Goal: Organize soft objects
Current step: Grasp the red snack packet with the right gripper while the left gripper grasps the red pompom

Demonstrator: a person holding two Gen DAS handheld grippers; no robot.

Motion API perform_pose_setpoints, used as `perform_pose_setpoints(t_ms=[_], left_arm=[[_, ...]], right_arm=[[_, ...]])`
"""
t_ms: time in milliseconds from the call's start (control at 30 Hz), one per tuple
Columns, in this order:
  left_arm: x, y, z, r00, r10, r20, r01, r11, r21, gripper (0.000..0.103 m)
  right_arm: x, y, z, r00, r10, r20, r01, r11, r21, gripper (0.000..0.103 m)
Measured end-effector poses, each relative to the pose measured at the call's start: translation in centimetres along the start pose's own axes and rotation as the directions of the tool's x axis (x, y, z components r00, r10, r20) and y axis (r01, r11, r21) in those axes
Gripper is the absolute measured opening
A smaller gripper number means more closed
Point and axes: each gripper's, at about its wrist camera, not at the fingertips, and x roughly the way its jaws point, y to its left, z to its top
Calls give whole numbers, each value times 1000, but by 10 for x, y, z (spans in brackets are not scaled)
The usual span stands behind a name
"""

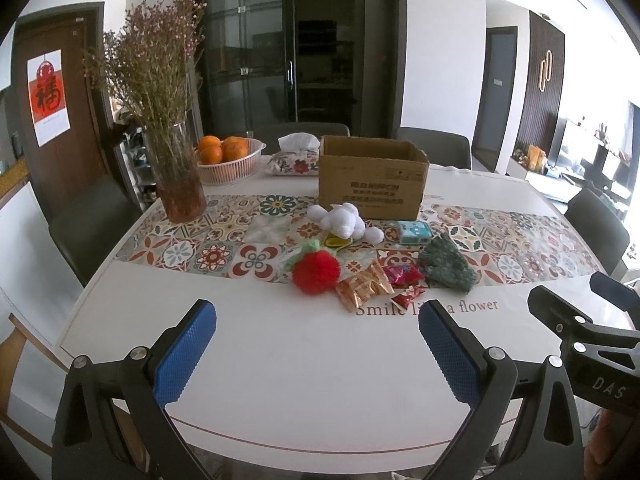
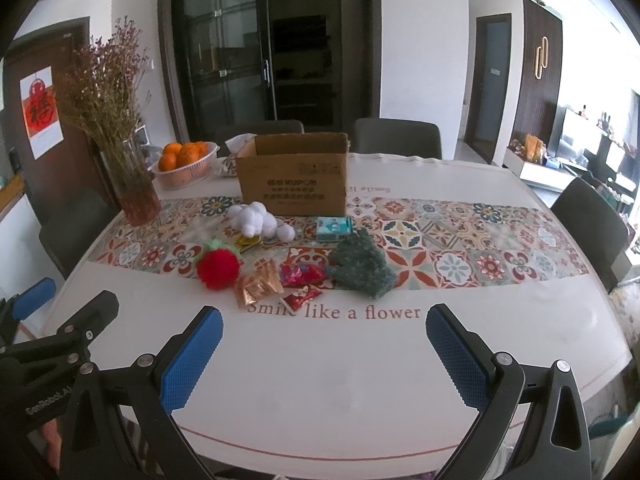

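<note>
A white plush toy (image 1: pixel 346 222) (image 2: pixel 258 220) lies in front of an open cardboard box (image 1: pixel 372 178) (image 2: pixel 294 174). Nearer me sit a fuzzy red pompom with a green top (image 1: pixel 315 272) (image 2: pixel 218 270), a dark green knitted glove (image 1: pixel 448 264) (image 2: pixel 360 266), a teal tissue pack (image 1: pixel 414 232) (image 2: pixel 334 229), and copper and red foil wrappers (image 1: pixel 362 288) (image 2: pixel 258 286). My left gripper (image 1: pixel 318 322) and right gripper (image 2: pixel 324 326) hover open over the table's near edge, well short of the pile, with nothing between their blue pads.
A glass vase of dried flowers (image 1: pixel 178 178) (image 2: pixel 134 184) stands at the left, with a basket of oranges (image 1: pixel 228 160) (image 2: pixel 184 164) and a floral tissue cover (image 1: pixel 294 162) behind. Chairs surround the white table (image 1: pixel 280 360) (image 2: pixel 320 380). The right gripper's body (image 1: pixel 592 344) shows beside the left one.
</note>
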Motion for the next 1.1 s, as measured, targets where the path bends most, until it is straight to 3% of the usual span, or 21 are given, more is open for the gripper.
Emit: perform_pose_setpoints(t_ms=[267,700,1100], left_arm=[[18,16,11,1000,-5,-27,4,1000,-5,103],[72,41,35,994,-46,-104,47,999,7,103],[133,60,51,973,-132,-192,133,991,-5,103]], right_arm=[[28,17,13,998,30,-53,-29,1000,11,103],[78,40,35,991,10,-133,-5,999,44,103],[124,50,46,981,-23,-195,45,993,113,102]])
